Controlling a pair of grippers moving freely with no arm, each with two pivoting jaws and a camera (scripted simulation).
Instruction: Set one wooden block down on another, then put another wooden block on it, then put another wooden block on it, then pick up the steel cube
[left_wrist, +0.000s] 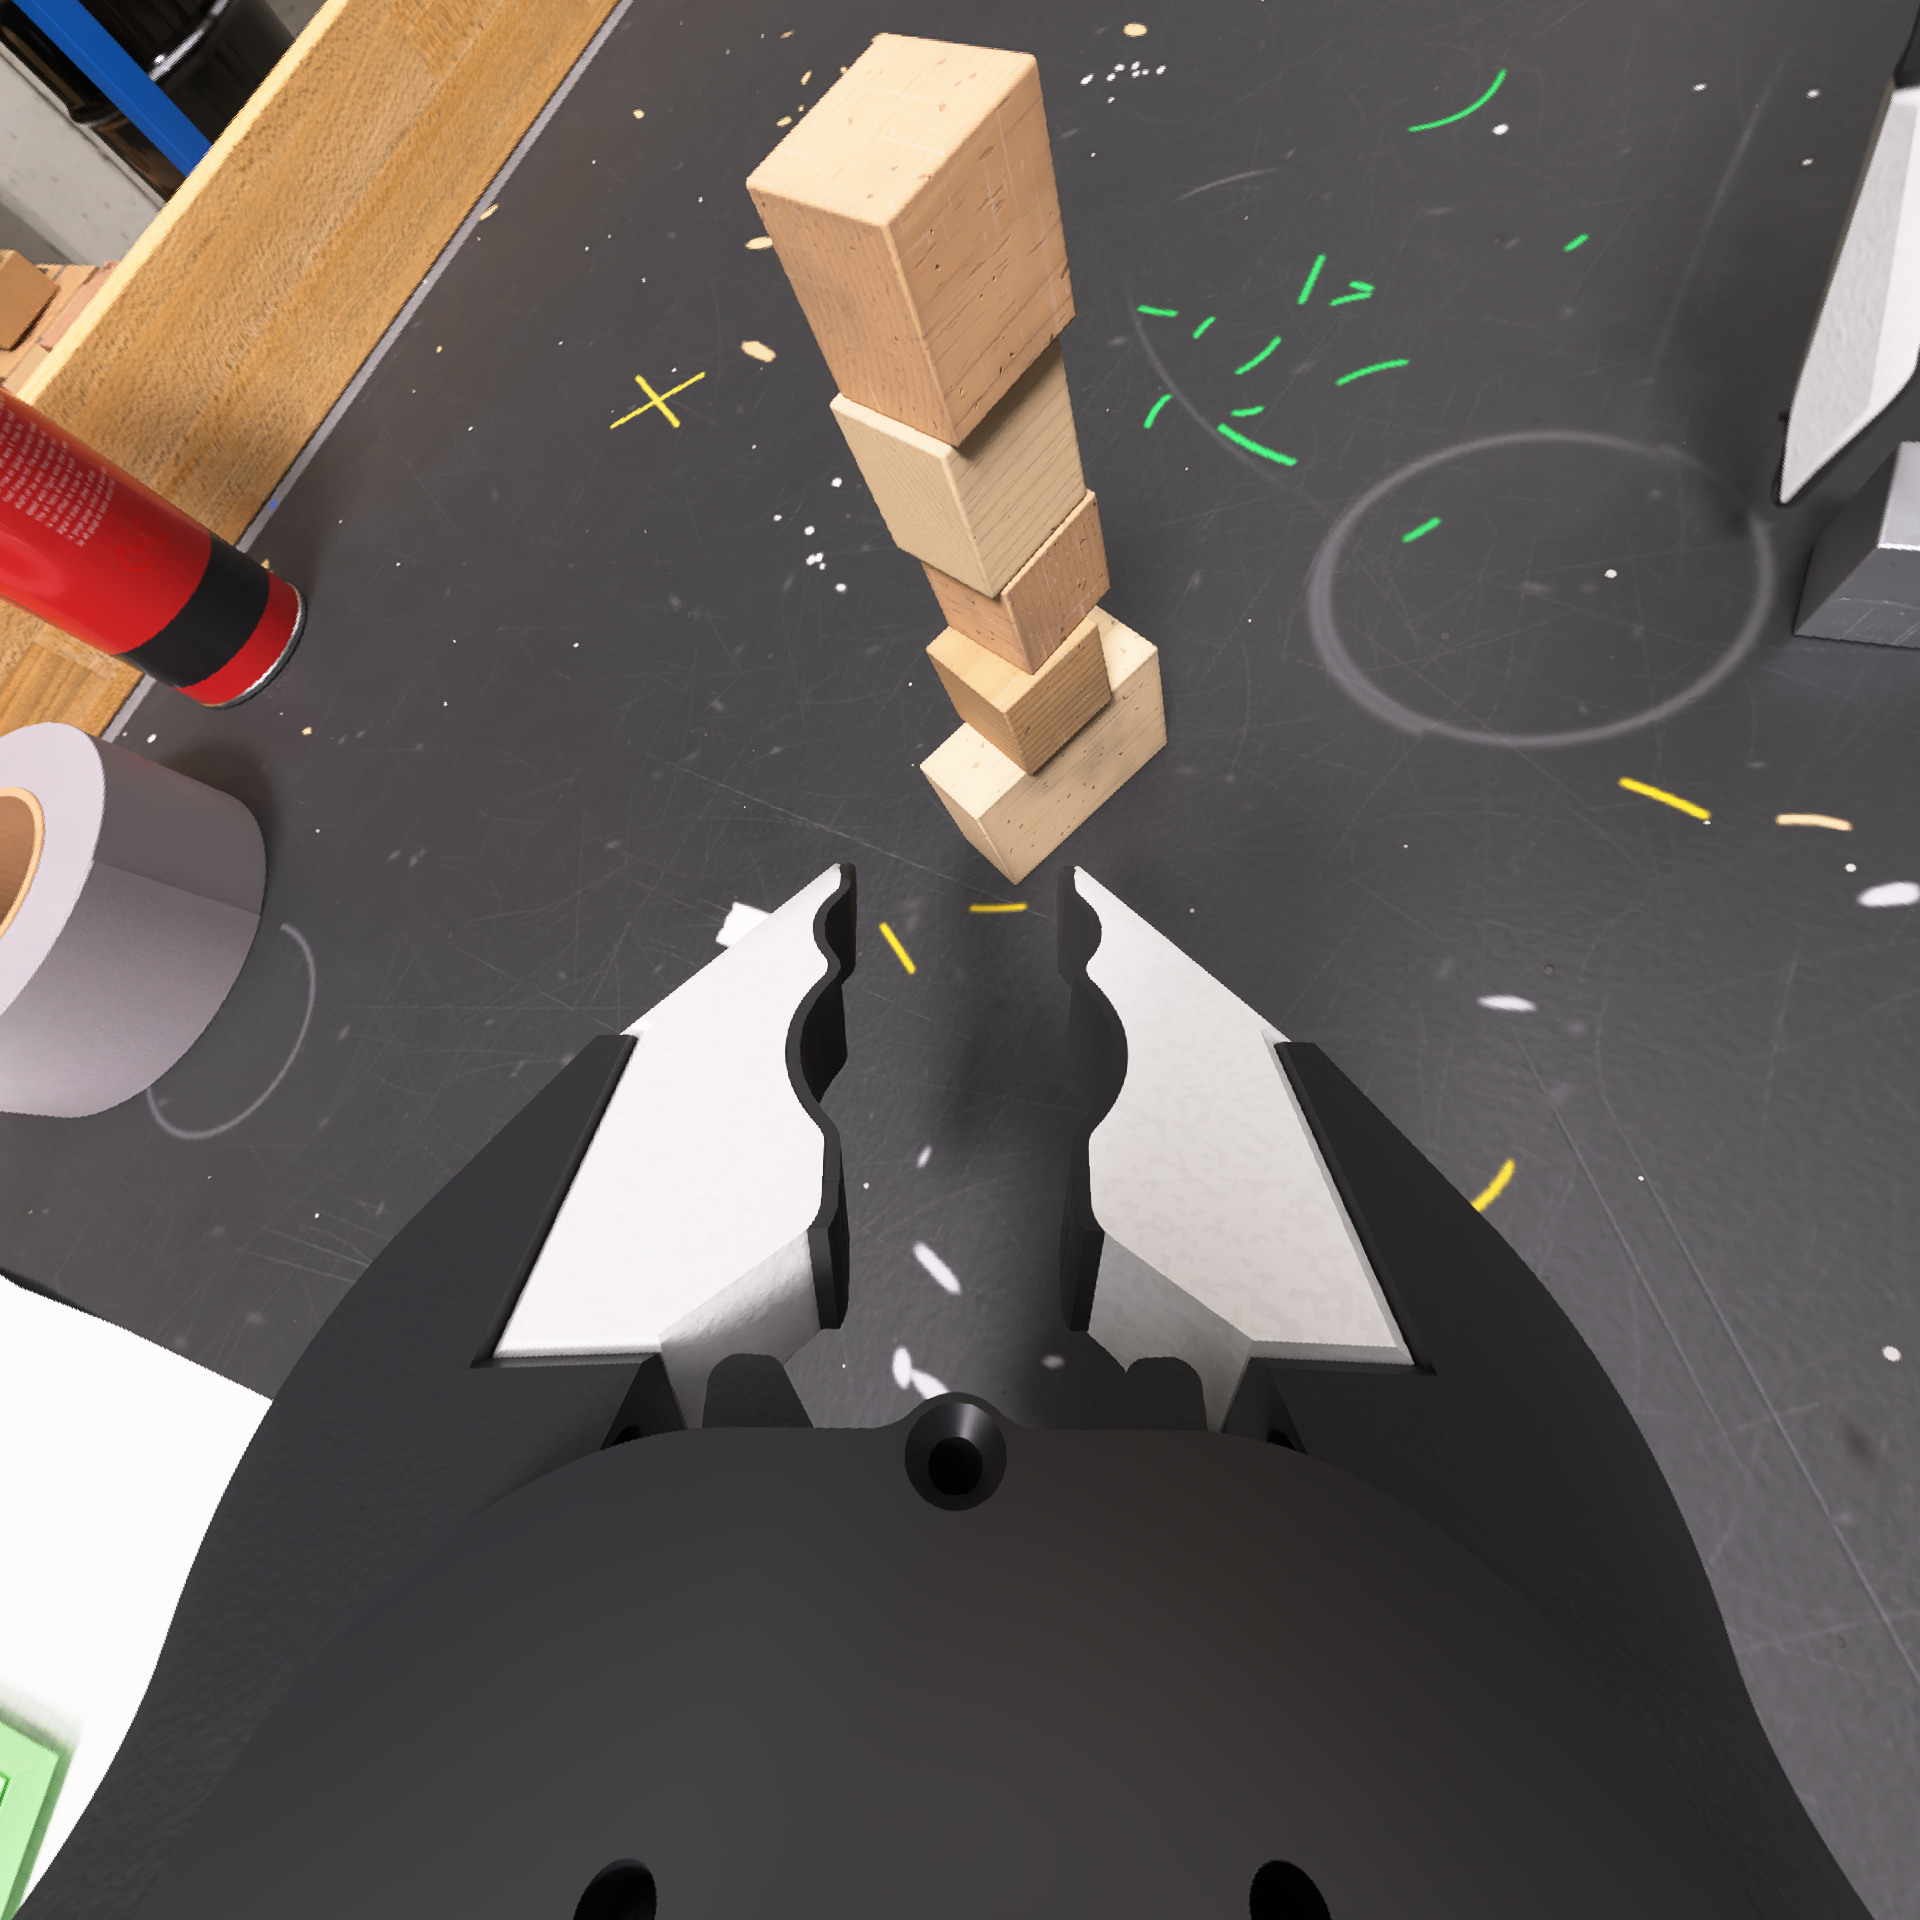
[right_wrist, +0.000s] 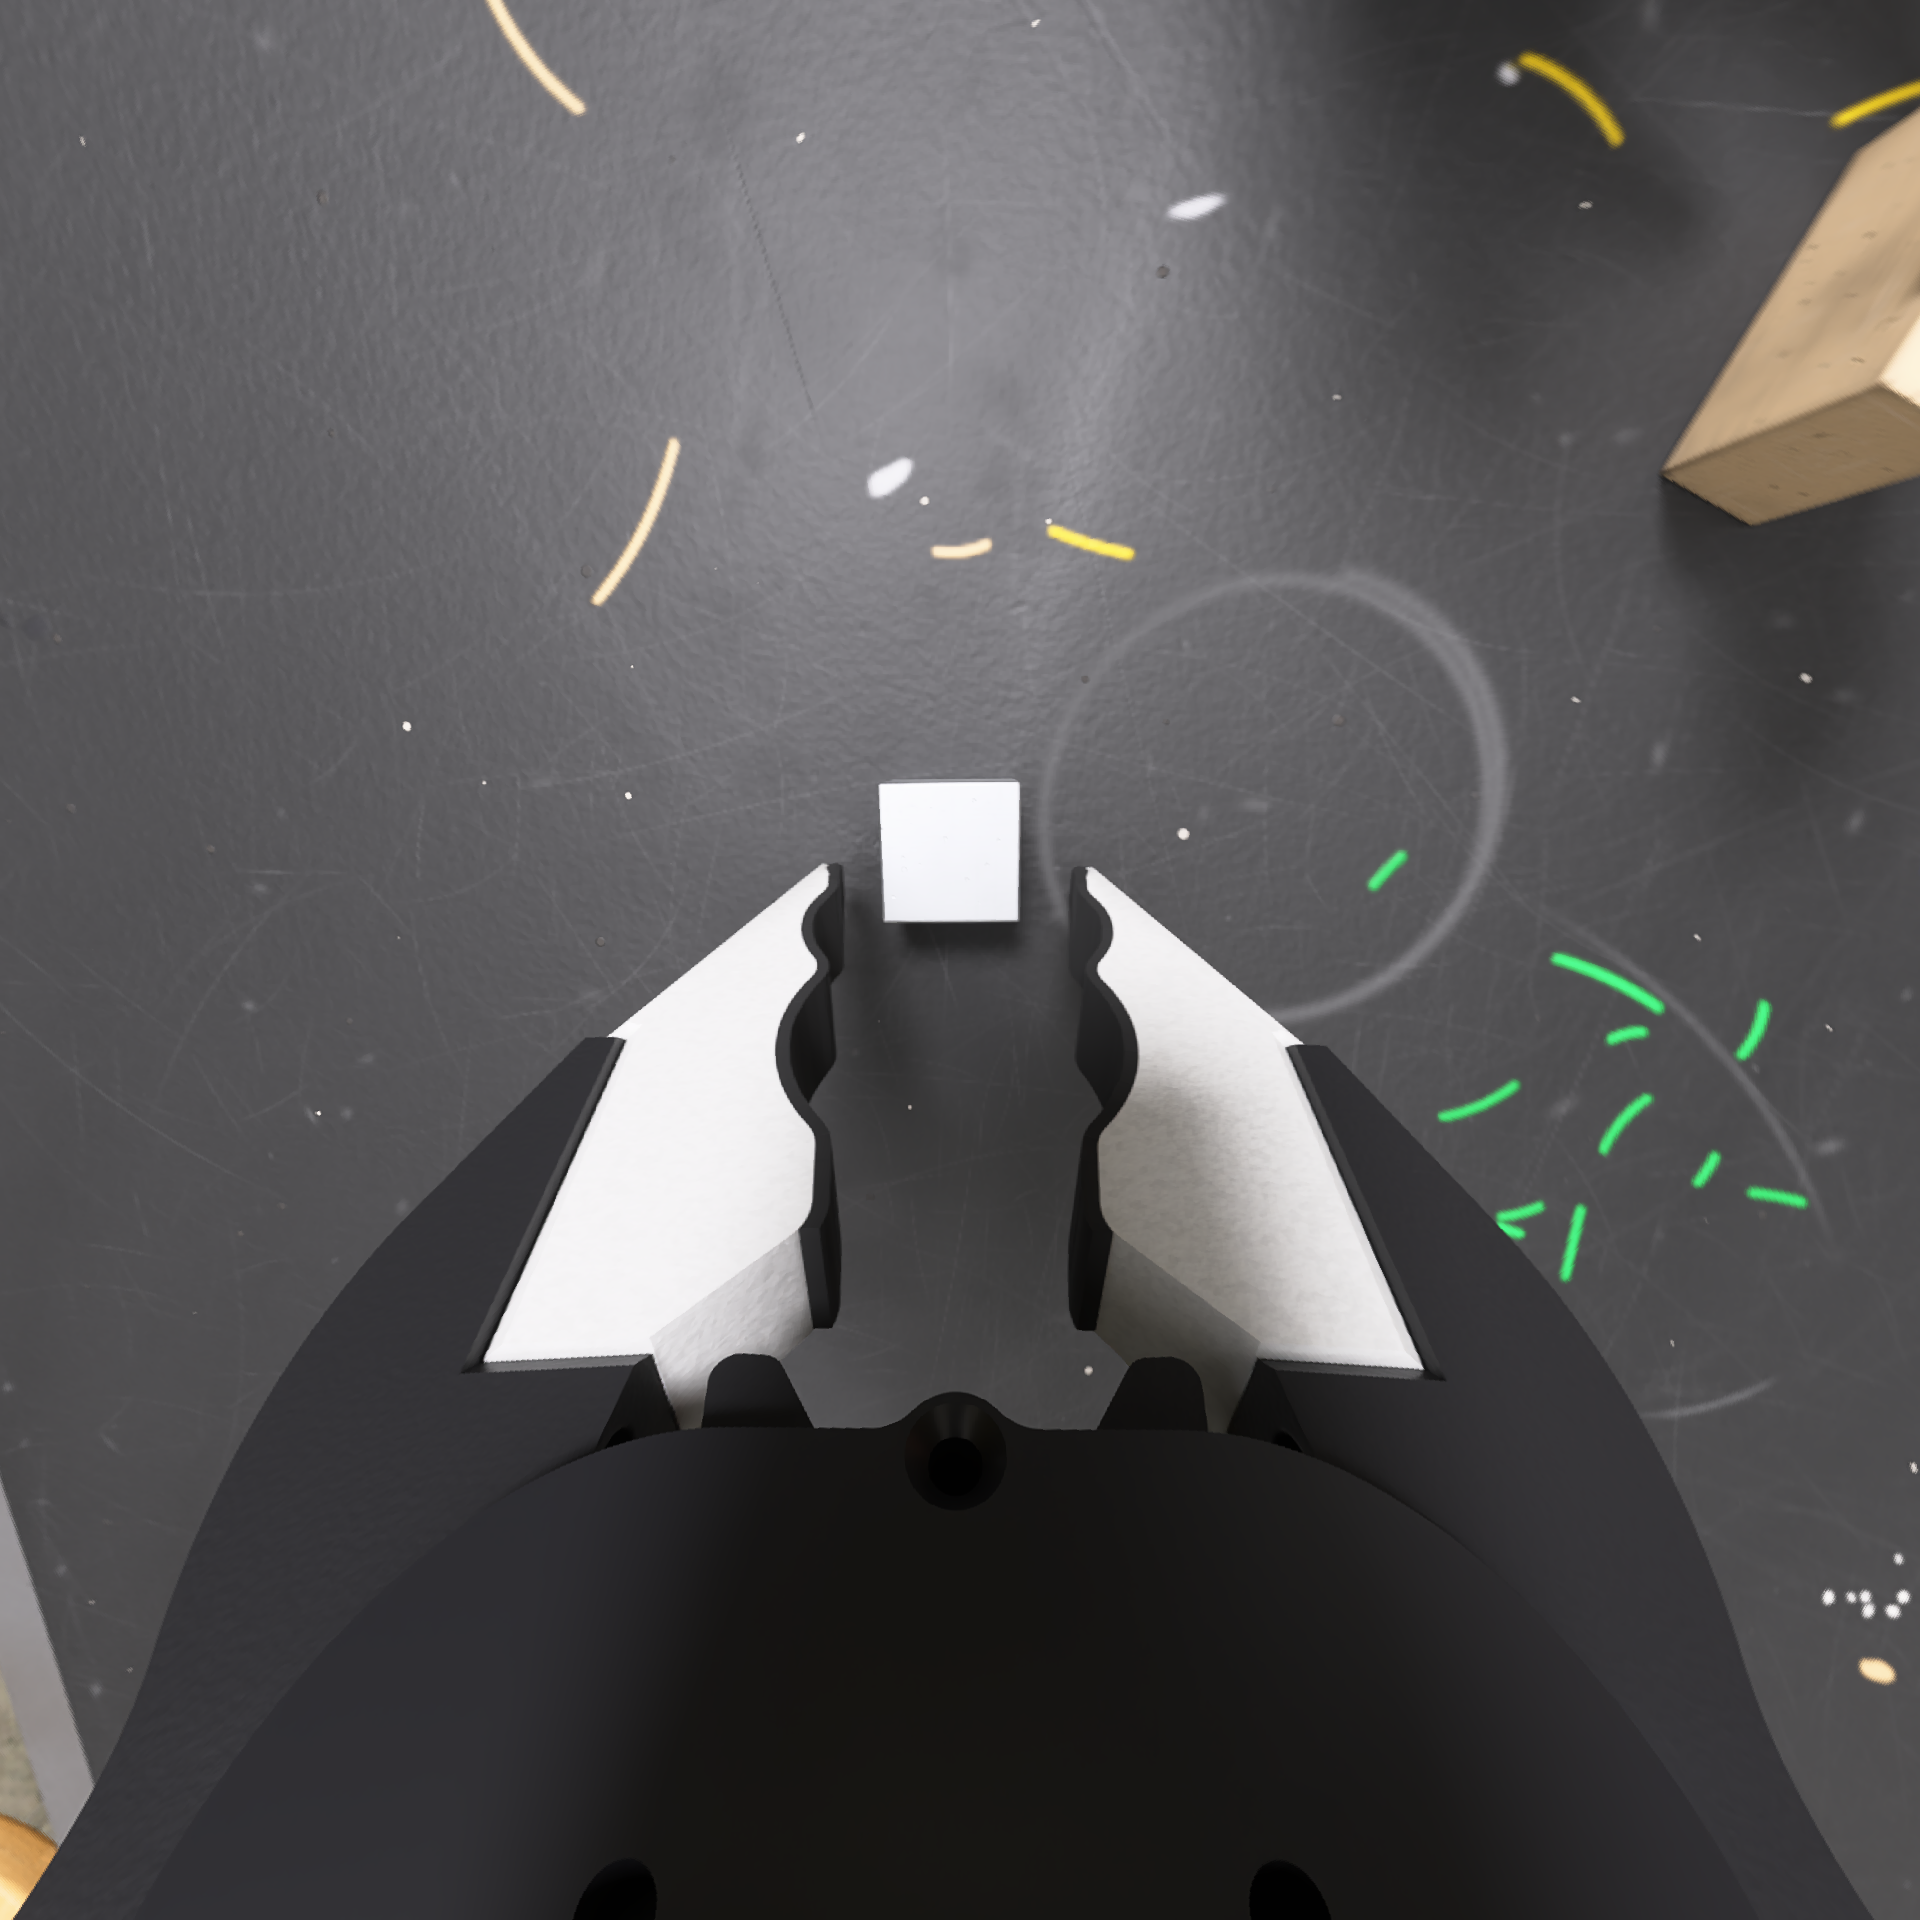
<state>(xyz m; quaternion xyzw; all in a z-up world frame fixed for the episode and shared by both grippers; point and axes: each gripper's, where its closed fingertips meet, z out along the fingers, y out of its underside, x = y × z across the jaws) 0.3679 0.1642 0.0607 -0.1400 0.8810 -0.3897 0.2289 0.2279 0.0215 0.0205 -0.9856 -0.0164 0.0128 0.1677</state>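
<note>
Blocks dominate the left wrist view: a tower of wooden blocks (left_wrist: 977, 457) rises from the dark bench (left_wrist: 520, 935), five high by the look of it, each turned a little off the one below. The left gripper (left_wrist: 956, 883) hangs just short of the tower's base, jaws parted and empty. A red can (left_wrist: 156, 582) and a tape roll (left_wrist: 125, 914) lie well to the left of the tower.

In the right wrist view the steel cube (right_wrist: 949, 852) sits on the bench just beyond the right gripper (right_wrist: 956, 883), whose jaws stand wide on either side of it, holding nothing. Steel should be heavy, rigid and slick, so the pads ought to close squarely on two opposite flat faces, low and centred.
</note>
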